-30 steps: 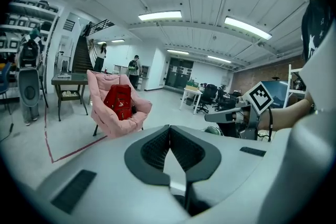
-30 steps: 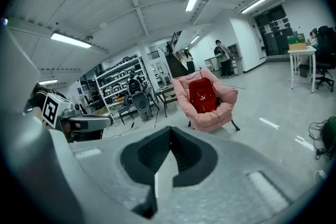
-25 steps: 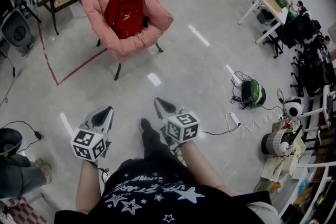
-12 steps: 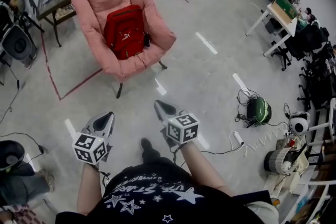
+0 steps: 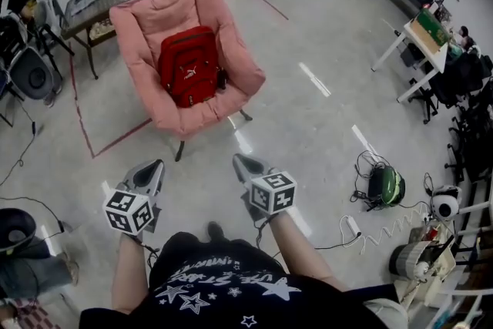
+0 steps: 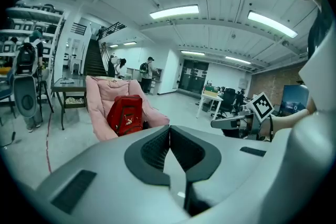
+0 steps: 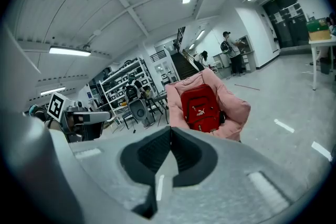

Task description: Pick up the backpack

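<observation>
While the red backpack sits upright on the seat of a pink chair, leaning on its backrest, a person holds two tools out over the floor, well short of it. Left tool: jaws pressed together, nothing btwn them. Right tool: same, tips closed on air. Both point toward the chair; neither touches it.

The pack's front, w/ a small white logo, faces the camera. Its back and straps are hidden vs. the cushion, and a dark item tucked at its right side is too small to identify. Chair legs show only in part under the seat.

The person's torso blocks most of the legs, w/ one shoe peeking out. Red tape runs along the floor left of the chair and passes partly under it. At right, a bench w/ people seated nearby is cut by the frame edge. A green-and-black object amid cables is hard to make out.
</observation>
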A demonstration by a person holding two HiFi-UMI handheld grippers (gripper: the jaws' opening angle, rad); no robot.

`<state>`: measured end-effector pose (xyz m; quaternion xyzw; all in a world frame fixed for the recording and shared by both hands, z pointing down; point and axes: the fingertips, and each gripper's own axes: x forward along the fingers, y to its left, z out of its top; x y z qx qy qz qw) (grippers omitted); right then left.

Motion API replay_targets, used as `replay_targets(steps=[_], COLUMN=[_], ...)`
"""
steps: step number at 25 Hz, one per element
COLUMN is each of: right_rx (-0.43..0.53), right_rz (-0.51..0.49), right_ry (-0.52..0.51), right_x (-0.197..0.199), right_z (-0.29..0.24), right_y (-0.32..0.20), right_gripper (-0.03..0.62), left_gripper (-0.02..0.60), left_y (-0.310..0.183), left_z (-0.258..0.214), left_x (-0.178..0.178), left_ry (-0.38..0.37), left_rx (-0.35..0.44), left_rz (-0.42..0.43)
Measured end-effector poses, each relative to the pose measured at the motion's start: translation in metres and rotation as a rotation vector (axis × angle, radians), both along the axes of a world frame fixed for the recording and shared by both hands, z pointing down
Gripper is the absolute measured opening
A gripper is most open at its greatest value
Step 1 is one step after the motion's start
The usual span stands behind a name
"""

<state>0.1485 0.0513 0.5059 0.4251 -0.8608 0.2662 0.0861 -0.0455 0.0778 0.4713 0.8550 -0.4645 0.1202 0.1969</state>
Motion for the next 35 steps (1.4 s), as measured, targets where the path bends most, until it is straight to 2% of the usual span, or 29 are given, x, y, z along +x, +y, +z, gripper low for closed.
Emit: replay_targets(steps=[9,15,23,35], right_rx=[-0.004,-0.015,-0.004,-0.063], right_rz=[-0.022,0.048,0.129,0.173], right_ry=[0.018,0.046,0.084,0.165], right_x=[-0.027,-0.034,-0.045,-0.084], right_z=[-0.002,-0.001,-0.010,0.011], right_y=[-0.041,-0.105,-0.208,-0.313], right_gripper=[0.000,0.000,0.000,0.002], left_gripper=[0.009,0.009,0.009,0.009], left_y=[-0.041,-0.123,-0.235,-0.344], left_z=[0.011,0.016,0.019,0.044], left_x=[-0.007,-0.019,-0.041,-0.075], left_ry=[0.018,0.066,0.080,0.093], left_rx=[-0.035,-0.041,-0.056,-0.098], left_rz=[0.032,0.082,0.144,0.232])
